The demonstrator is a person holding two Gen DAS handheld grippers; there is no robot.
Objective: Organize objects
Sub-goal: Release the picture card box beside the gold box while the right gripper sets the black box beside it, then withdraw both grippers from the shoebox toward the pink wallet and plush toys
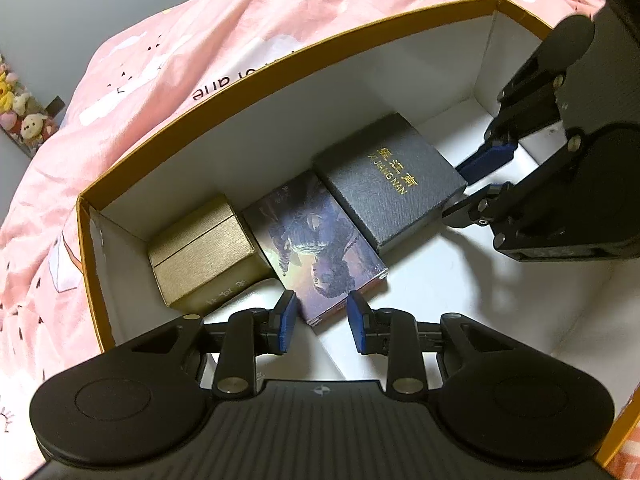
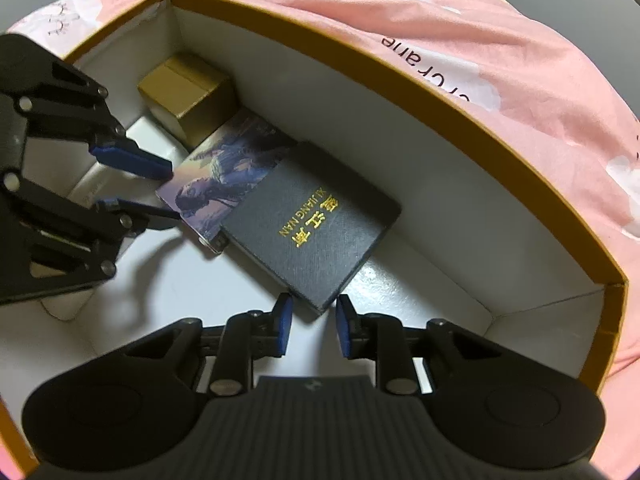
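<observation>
A pink printed bedspread (image 1: 200, 40) covers the bed, with plush toys (image 1: 20, 112) beyond it.

left gripper (image 1: 322, 322) matte black, ribbed grey body, blue finger pads (image 1: 289, 320), silver screws, round side discs, right gripper (image 2: 311, 325) same build

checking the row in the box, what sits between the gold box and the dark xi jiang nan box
The illustrated box lies between the gold box and the dark box, flat on the floor of the big box. Both wrist views show it.
</observation>
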